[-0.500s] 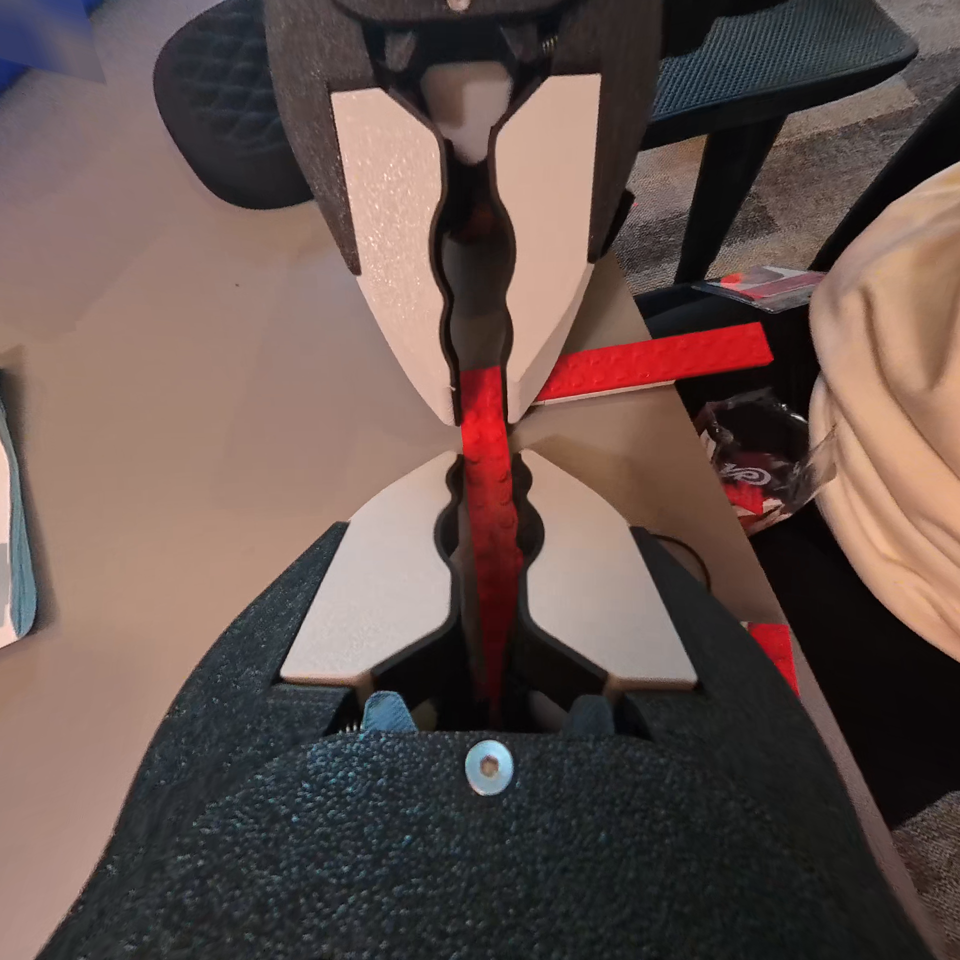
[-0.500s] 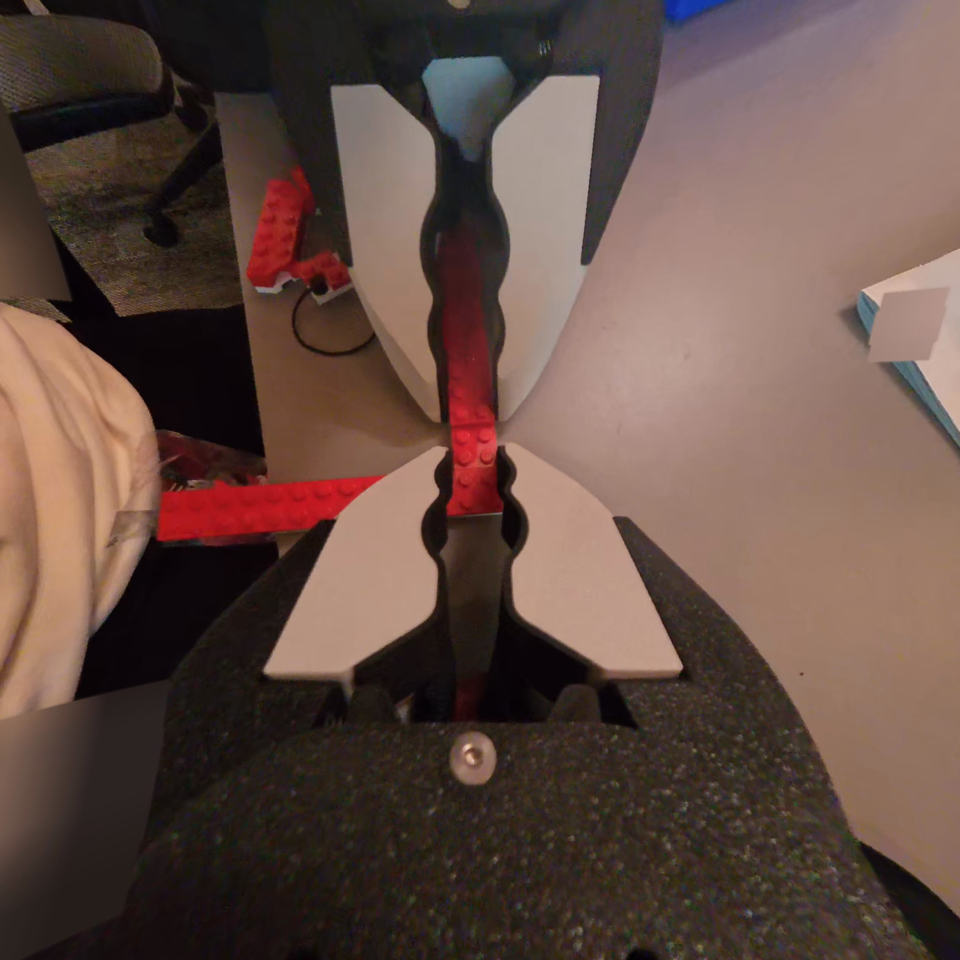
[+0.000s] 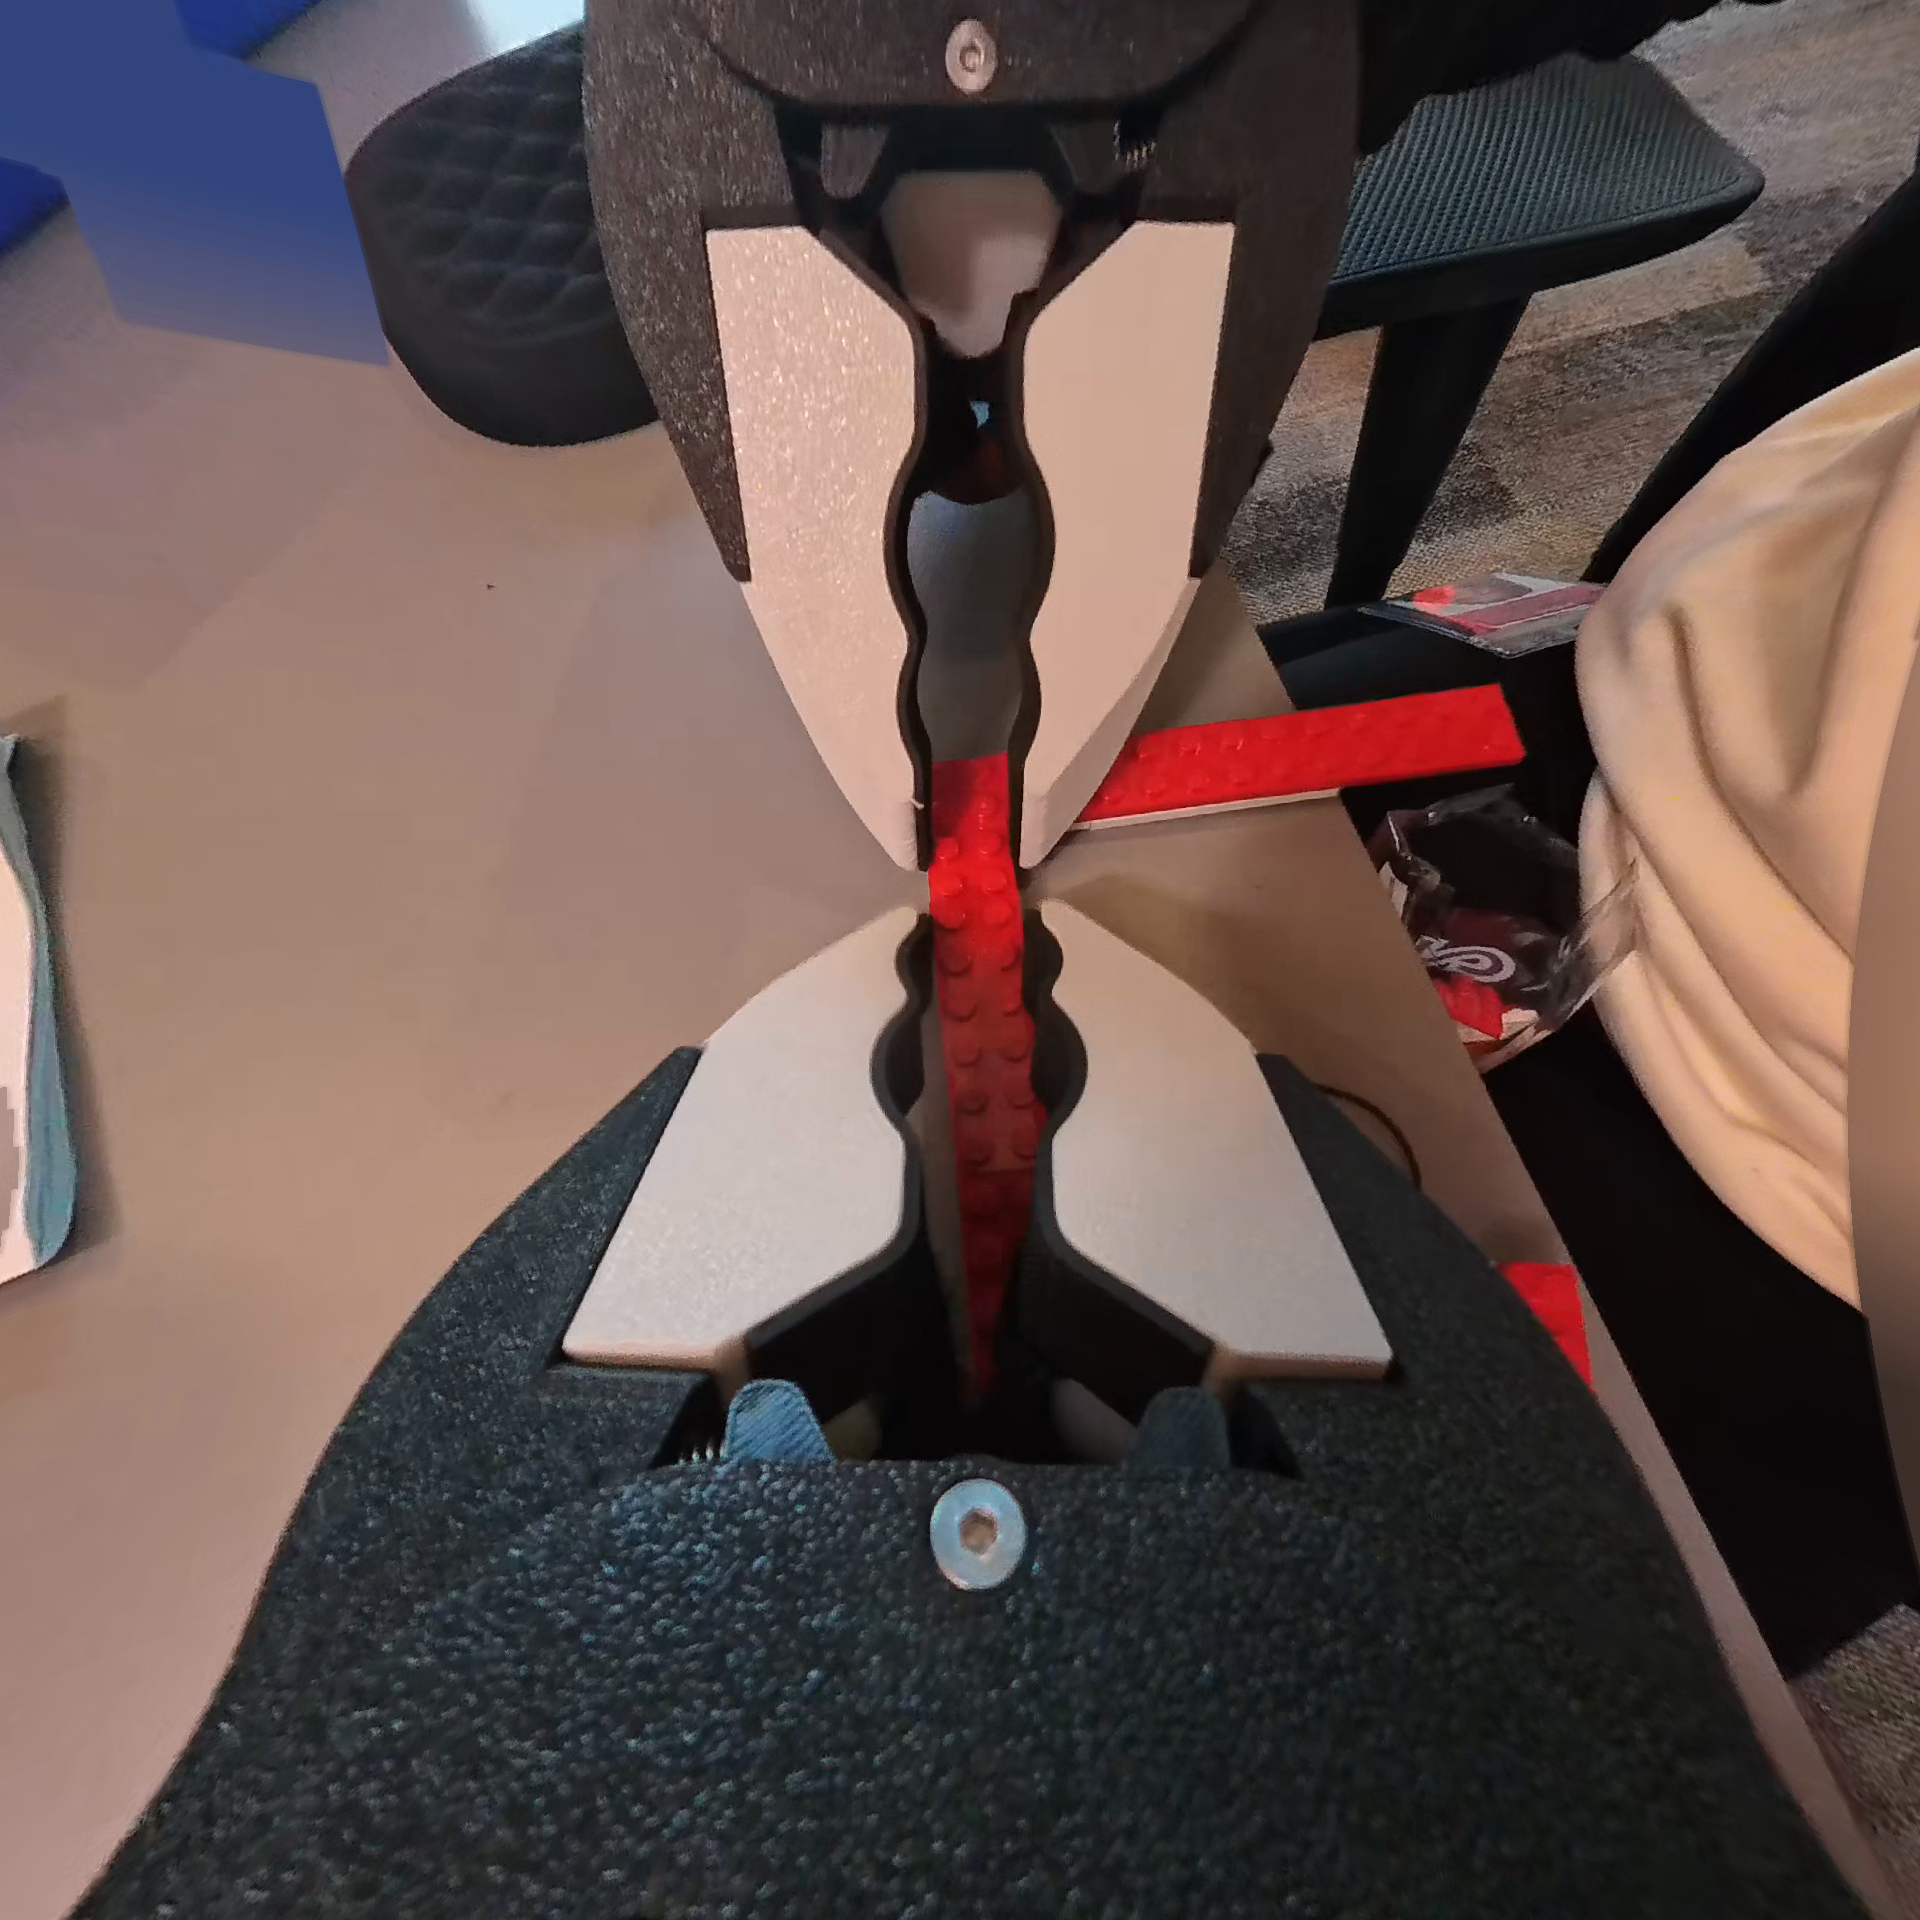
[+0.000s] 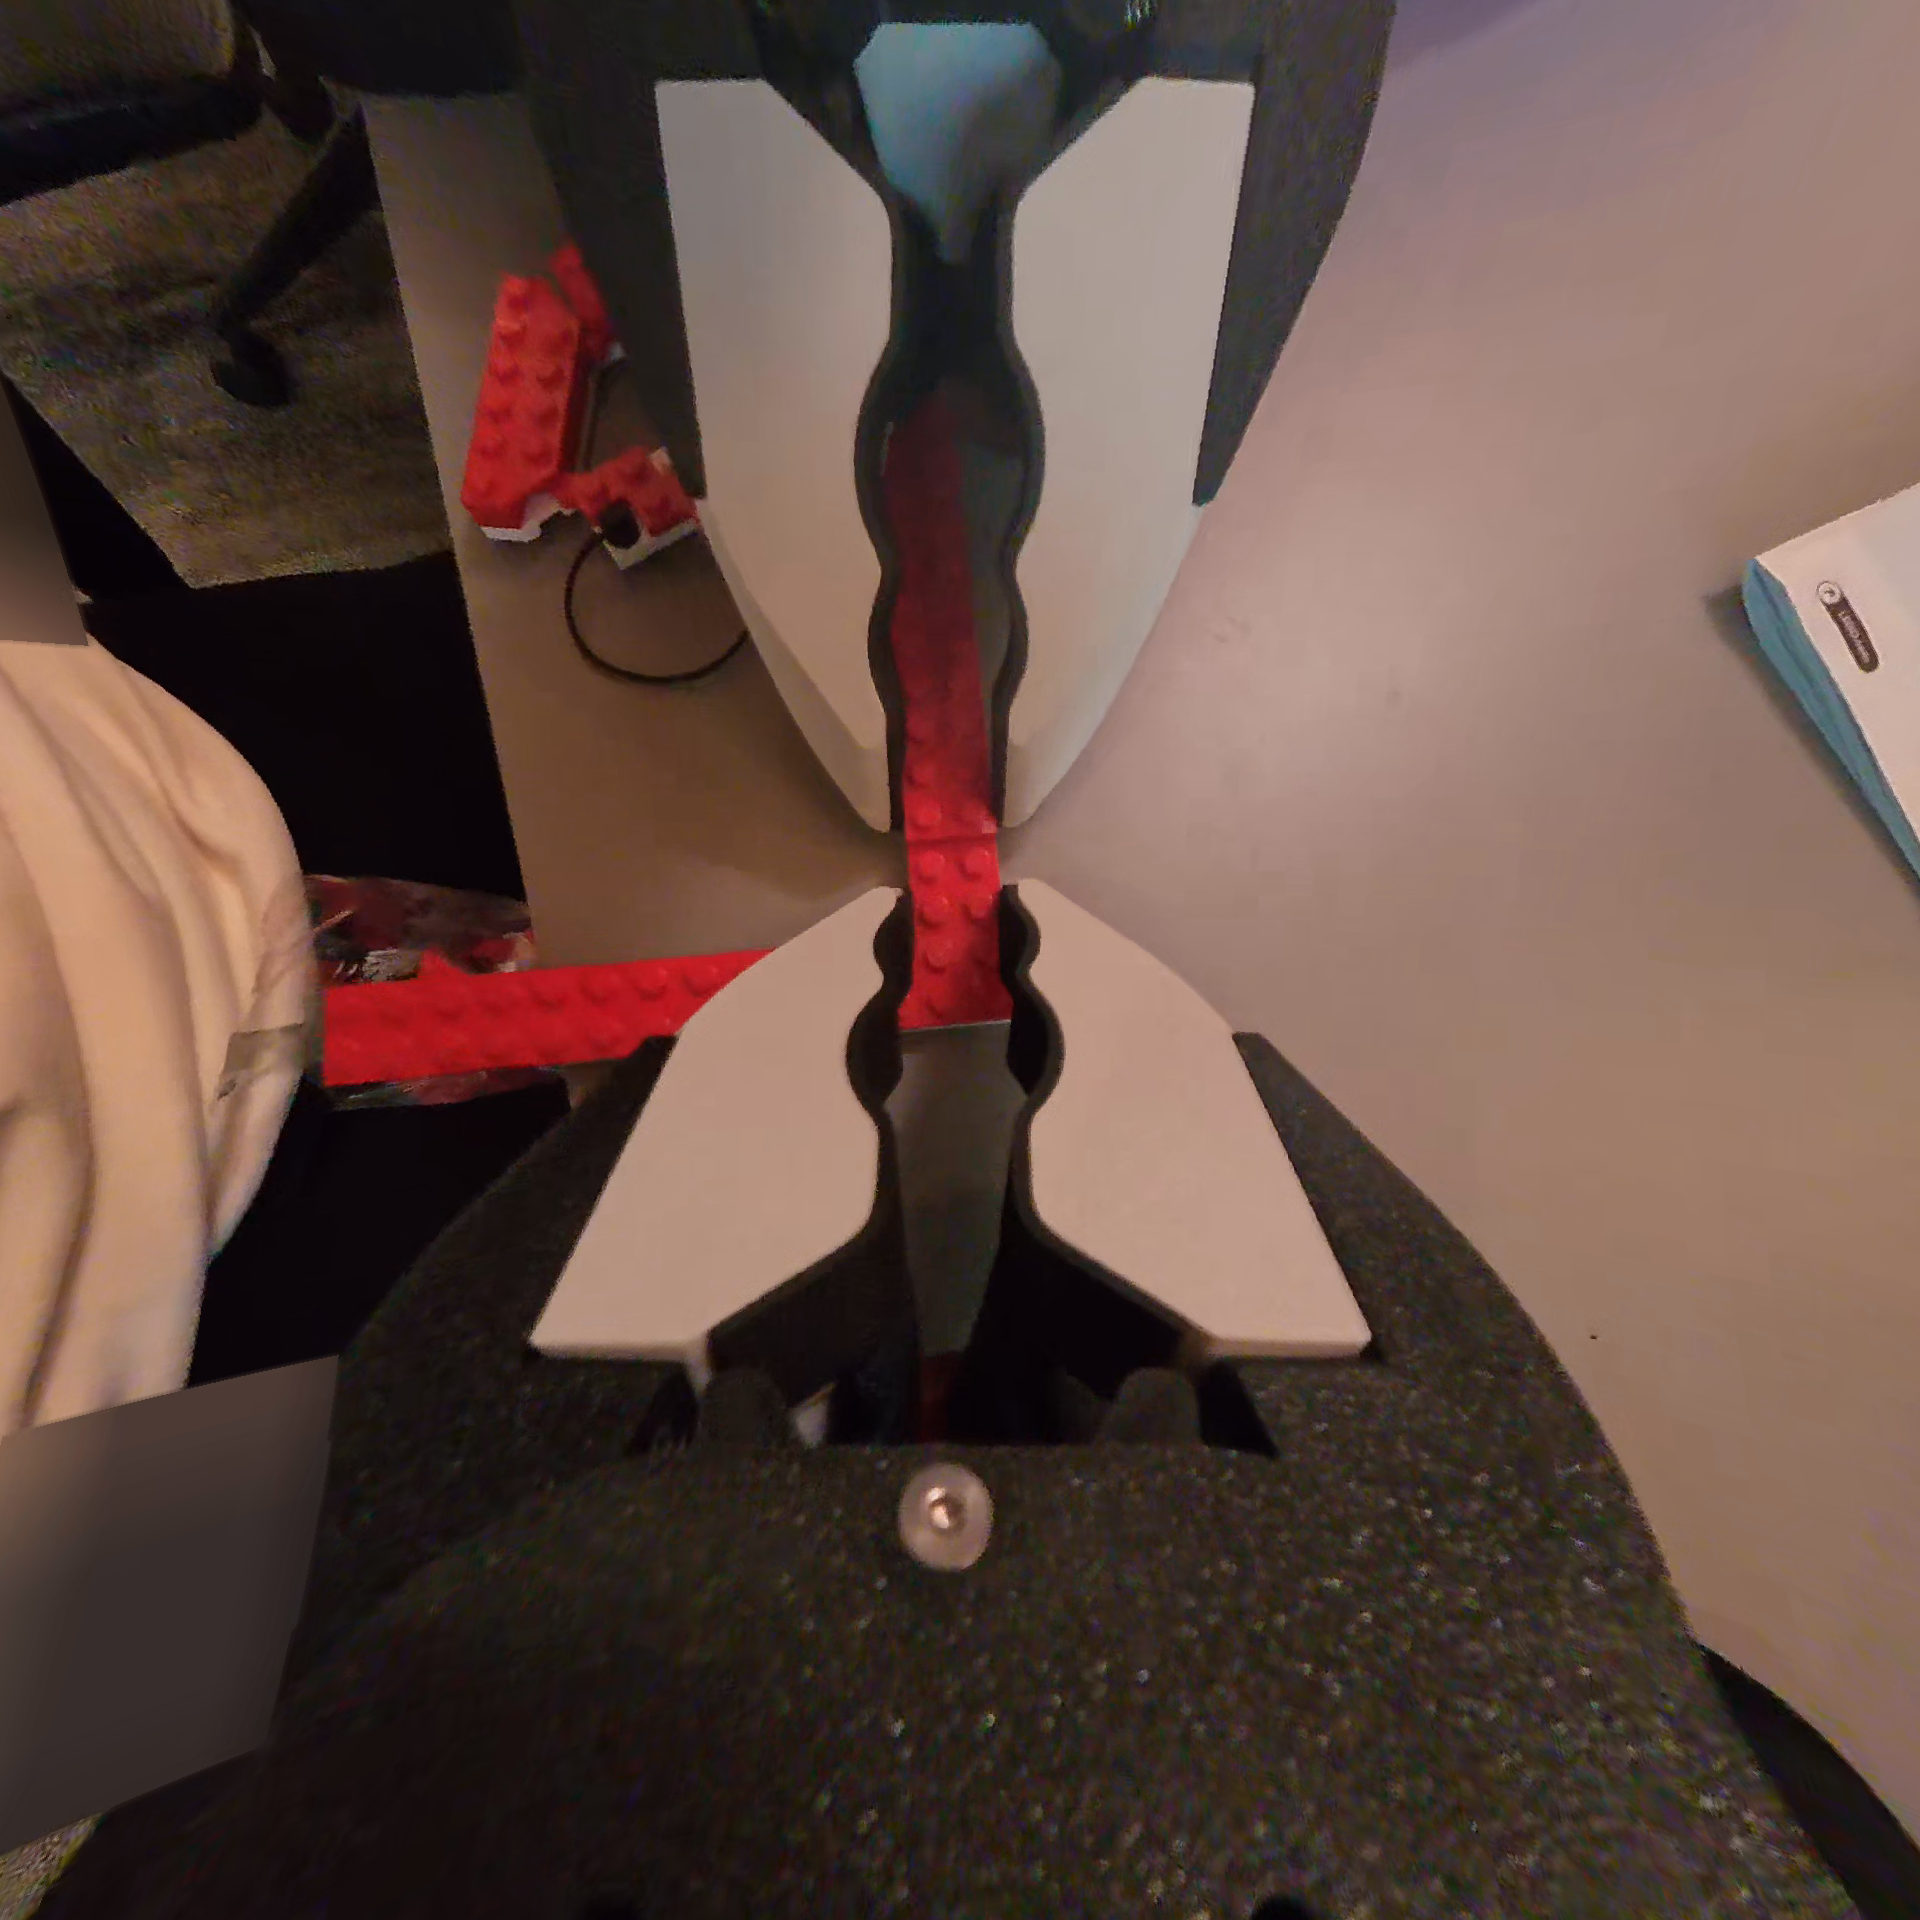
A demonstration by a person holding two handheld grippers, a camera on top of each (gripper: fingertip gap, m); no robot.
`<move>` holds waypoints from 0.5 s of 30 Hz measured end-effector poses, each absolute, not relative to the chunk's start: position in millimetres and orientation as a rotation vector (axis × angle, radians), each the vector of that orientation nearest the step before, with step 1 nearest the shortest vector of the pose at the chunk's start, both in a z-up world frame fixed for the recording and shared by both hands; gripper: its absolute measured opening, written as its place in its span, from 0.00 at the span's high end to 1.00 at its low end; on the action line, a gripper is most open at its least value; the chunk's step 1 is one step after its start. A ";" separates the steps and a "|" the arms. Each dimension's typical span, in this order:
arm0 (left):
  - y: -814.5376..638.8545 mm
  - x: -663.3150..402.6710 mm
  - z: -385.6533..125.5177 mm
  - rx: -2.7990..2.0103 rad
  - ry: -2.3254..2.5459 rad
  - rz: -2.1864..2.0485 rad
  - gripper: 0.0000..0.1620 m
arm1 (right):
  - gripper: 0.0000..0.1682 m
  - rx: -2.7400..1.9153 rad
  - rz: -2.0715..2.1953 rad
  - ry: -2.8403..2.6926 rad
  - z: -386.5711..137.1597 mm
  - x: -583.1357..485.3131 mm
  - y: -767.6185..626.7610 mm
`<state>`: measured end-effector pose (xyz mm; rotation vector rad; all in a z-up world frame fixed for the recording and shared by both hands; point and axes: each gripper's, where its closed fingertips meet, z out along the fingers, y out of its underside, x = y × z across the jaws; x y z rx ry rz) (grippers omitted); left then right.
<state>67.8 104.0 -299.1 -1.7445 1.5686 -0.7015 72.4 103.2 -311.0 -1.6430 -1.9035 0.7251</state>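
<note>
Grippers are met tip to tip over the grey table [image 3: 416, 831]: the left gripper [image 3: 977, 914] is clamped on a long red studded strip [image 3: 982, 1039], and the right gripper [image 4: 951, 894] is clamped on its crossing red strip [image 4: 951, 925], near the table's edge.

The left tool [image 3: 977, 914] and right tool [image 4: 951, 883] have rough, grainy black plastic bodies, matt pale grey finger plates and a shiny metal screw [image 3: 978, 1550]. The long red studded plastic strip [image 3: 982, 1039] looks glossy. The smooth matt beige table [image 3: 416, 831] bears it. At the right lie soft cream cloth [image 3: 1756, 831], a crinkled clear plastic bag [image 3: 1496, 935] and a black mesh chair seat [image 3: 1538, 197].
</note>
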 end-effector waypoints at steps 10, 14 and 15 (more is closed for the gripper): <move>121.5 42.3 -218.1 -1.542 1.180 -0.873 0.90 | 0.91 -1.596 0.680 -1.898 -310.1 65.4 116.4; 106.0 33.2 -170.3 -1.458 0.976 -1.120 0.90 | 0.78 -1.452 0.832 -1.677 -263.7 52.4 125.0; 94.4 33.9 -163.2 -1.455 0.942 -1.246 0.90 | 0.79 -1.291 0.908 -1.614 -233.8 50.6 116.9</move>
